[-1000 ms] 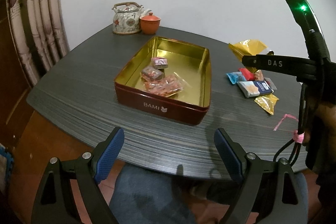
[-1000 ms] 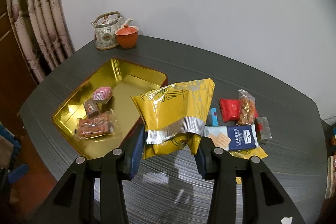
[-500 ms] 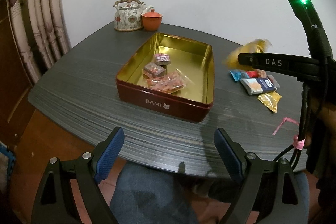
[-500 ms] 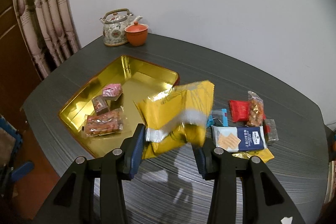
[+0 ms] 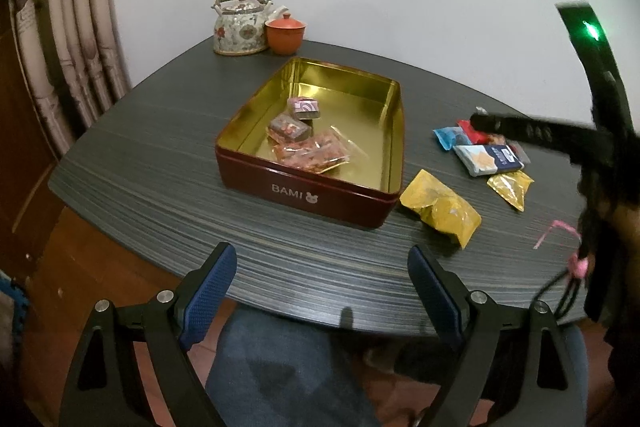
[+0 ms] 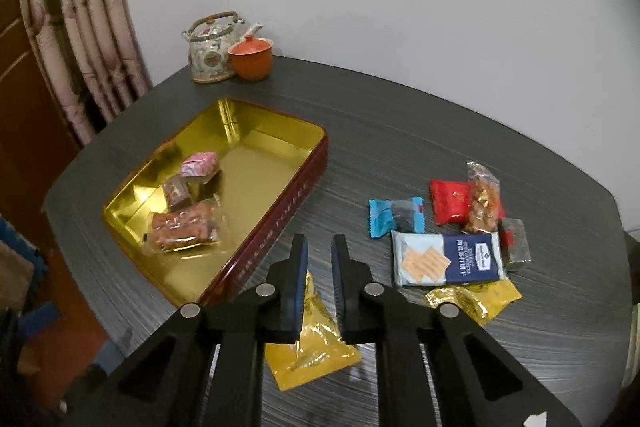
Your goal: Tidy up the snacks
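Right gripper (image 6: pixel 319 247) had just narrowed, nearly shut, gripping nothing; yellow bag (image 6: pixel 310 347) lay below. Left gripper (image 5: pixel 322 263) spread, empty. Three snacks (image 5: pixel 306 143) in tin (image 5: pixel 304 193).

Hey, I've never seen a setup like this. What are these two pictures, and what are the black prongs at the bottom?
A person holds a gripper in each hand, and a camera on each looks along its jaws. One picture comes from the left gripper, open and empty. The other comes from the right gripper, whose jaws have just been closing on nothing. On the table are a tin with three snacks, a yellow bag beside it, and loose packets. Nothing is held.
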Motion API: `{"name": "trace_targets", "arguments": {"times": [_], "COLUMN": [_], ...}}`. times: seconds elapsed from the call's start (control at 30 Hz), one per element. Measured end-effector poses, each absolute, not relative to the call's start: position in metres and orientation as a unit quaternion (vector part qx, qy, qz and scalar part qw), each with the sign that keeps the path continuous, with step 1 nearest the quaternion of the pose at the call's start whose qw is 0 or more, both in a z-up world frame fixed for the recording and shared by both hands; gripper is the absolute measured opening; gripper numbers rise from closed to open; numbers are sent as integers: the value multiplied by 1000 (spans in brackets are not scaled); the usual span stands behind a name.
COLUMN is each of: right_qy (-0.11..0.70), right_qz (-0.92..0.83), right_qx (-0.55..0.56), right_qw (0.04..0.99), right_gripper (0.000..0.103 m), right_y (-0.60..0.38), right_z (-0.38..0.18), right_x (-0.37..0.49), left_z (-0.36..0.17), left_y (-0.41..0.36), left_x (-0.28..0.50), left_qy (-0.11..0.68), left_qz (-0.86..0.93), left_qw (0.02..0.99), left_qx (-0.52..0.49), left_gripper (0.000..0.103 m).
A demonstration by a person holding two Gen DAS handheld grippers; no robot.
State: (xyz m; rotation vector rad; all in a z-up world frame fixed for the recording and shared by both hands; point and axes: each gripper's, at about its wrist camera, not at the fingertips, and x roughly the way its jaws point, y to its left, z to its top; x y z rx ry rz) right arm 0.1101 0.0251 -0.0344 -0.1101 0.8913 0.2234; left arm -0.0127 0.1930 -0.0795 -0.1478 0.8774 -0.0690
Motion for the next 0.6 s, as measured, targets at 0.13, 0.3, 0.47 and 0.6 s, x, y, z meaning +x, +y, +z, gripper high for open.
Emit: {"name": "trace_targets", "arguments": {"times": [0.13, 0.3, 0.47, 0.6], "right_qy": [440, 473, 492, 482], "right_qz": [141, 186, 192, 186], "right_qx": [-41, -107, -113, -108], "right_qw": [886, 855, 841, 850], "right_gripper": [92, 93, 61, 23], "right_y": [19, 43, 49, 44], "right_z": [-57, -100, -120, -110], "right_x": [91, 82, 99, 105], "left_z": [-80, -82, -85, -86], "left_y": [193, 191, 187, 188], "left_x": [-13, -14, -15, -14], "left_qy": [425, 425, 424, 425], "left_qz": [-33, -32, -30, -30], "left_qw": [902, 902, 904, 903], "left_qx": [-71, -67, -57, -61], "left_gripper": [87, 87, 87, 87]}}
